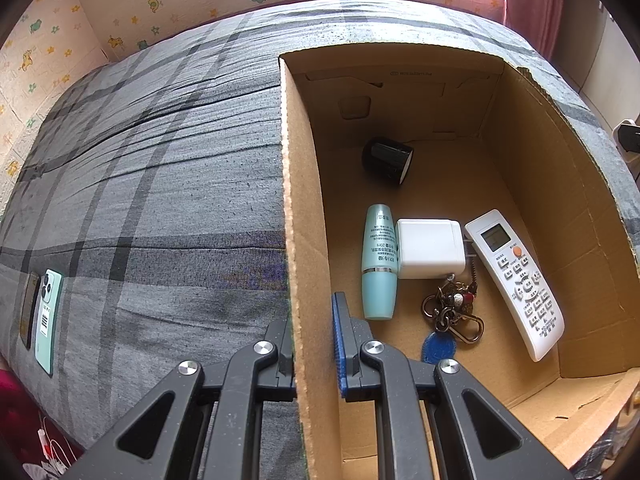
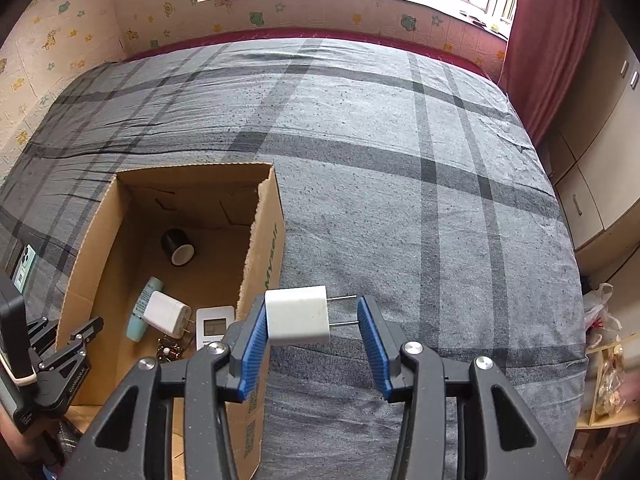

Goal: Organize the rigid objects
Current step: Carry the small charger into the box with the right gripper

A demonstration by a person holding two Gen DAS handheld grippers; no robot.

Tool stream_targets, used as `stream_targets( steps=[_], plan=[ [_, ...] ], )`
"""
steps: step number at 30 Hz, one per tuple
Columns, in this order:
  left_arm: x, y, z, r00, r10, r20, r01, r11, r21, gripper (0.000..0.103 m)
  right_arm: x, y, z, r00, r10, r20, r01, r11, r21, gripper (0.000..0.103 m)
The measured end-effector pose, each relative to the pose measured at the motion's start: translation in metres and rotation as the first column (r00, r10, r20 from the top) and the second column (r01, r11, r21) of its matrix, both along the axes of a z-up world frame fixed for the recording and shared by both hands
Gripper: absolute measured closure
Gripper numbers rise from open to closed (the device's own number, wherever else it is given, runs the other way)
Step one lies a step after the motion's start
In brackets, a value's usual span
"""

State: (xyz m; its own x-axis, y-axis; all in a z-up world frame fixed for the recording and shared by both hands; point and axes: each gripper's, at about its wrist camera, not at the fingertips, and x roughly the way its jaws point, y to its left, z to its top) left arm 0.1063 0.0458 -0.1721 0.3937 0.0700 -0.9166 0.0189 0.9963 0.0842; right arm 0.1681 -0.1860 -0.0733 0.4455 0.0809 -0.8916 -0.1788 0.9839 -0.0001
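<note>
My right gripper (image 2: 314, 340) is shut on a small white plug charger (image 2: 298, 316), held by its body and prong tips above the bed, just right of the cardboard box (image 2: 262, 248). My left gripper (image 1: 310, 344) is shut on the box's left wall (image 1: 298, 200), one finger inside, one outside. In the box lie a black roll of tape (image 1: 386, 160), a teal bottle (image 1: 379, 268), a bigger white charger (image 1: 430, 248), a keyring with a blue tag (image 1: 450, 316) and a white remote (image 1: 516, 280).
The box stands on a grey plaid bed (image 2: 400, 180). Two phones (image 1: 42, 316) lie on the bed left of the box. A red curtain (image 2: 548, 52) and cabinets (image 2: 600, 184) are at the right, with bags on a shelf (image 2: 608, 372) near the bed's corner.
</note>
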Motion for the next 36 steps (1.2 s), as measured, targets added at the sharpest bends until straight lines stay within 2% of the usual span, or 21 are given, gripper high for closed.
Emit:
stream_targets(
  steps=[8, 14, 36],
  plan=[
    [0.000, 0.002, 0.001, 1.000, 0.003, 0.000, -0.003, 1.000, -0.008, 0.089, -0.005, 0.027, 0.017, 0.998, 0.056, 0.034, -0.056, 0.998, 0.018, 0.055],
    [0.000, 0.002, 0.001, 1.000, 0.003, 0.001, -0.003, 1.000, -0.009, 0.089, -0.006, 0.053, 0.018, 0.994, 0.106, 0.031, -0.107, 0.994, 0.026, 0.055],
    [0.000, 0.002, -0.001, 1.000, 0.000, 0.000, 0.000, 1.000, -0.011, 0.089, 0.000, 0.121, -0.048, 0.974, 0.198, -0.110, -0.193, 0.979, 0.060, 0.055]
  ],
)
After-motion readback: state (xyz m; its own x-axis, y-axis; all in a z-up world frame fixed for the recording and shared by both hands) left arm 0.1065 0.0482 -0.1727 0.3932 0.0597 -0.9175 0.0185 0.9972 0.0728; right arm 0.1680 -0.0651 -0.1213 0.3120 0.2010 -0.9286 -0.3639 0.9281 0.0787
